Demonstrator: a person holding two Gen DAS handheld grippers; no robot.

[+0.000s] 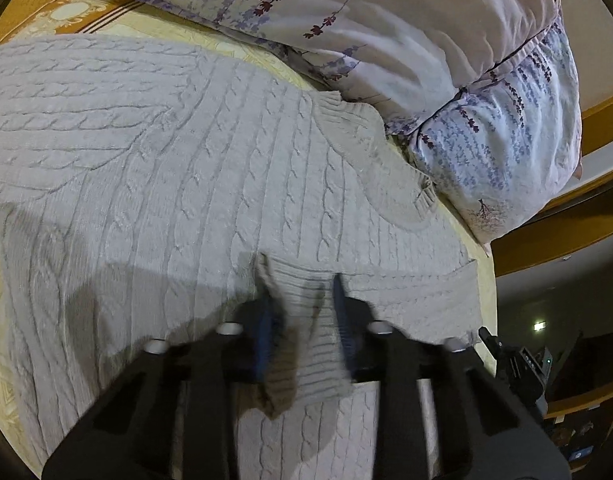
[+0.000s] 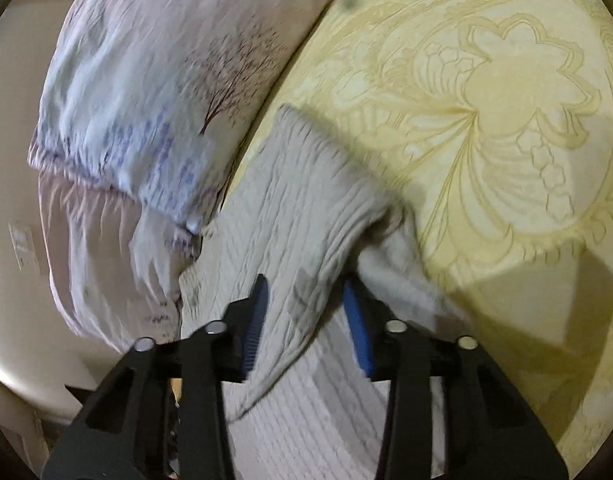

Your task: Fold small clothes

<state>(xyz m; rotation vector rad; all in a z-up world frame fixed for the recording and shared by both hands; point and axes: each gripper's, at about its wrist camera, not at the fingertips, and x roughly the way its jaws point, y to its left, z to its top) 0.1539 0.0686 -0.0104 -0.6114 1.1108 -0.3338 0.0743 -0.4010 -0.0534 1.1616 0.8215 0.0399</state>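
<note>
Nearest in the left wrist view, the left gripper (image 1: pixel 302 312) is clenched on a ribbed edge of the sweater (image 1: pixel 178 152); the knit bunches between its blue pads (image 1: pixel 266 332) and hangs below them. Beyond the fingertips the cream cable-knit sweater lies spread flat on the bedspread (image 1: pixel 242 46), its ribbed collar (image 1: pixel 366 136) just beside a floral pillow (image 1: pixel 502 148).

In the right wrist view, the right gripper (image 2: pixel 306 300) has a fold of the same sweater (image 2: pixel 306 200) running between its blue pads (image 2: pixel 360 332). The picture is blurred, and the cloth appears to touch the left pad only, with a gap at the right one, so I cannot tell whether it is gripped. The fold rises from the jaws and drapes away over the bedspread (image 2: pixel 486 100).

Only the left view shows the sweater's full spread, its collar, and a dim room at lower right with dark objects too small to name. Only the right view shows the large floral pattern woven into the yellow bedspread, and a pale wall (image 2: pixel 14 160) at left.

Counted: one sweater, two grippers, one bedspread. The left view shows one floral pillow with a pink-backed cover (image 1: pixel 386 12) over it; the right view shows the same bedding (image 2: pixel 146 100) against the sweater's far edge.

A wooden bed frame (image 1: pixel 602 116) edges the left view at right.
</note>
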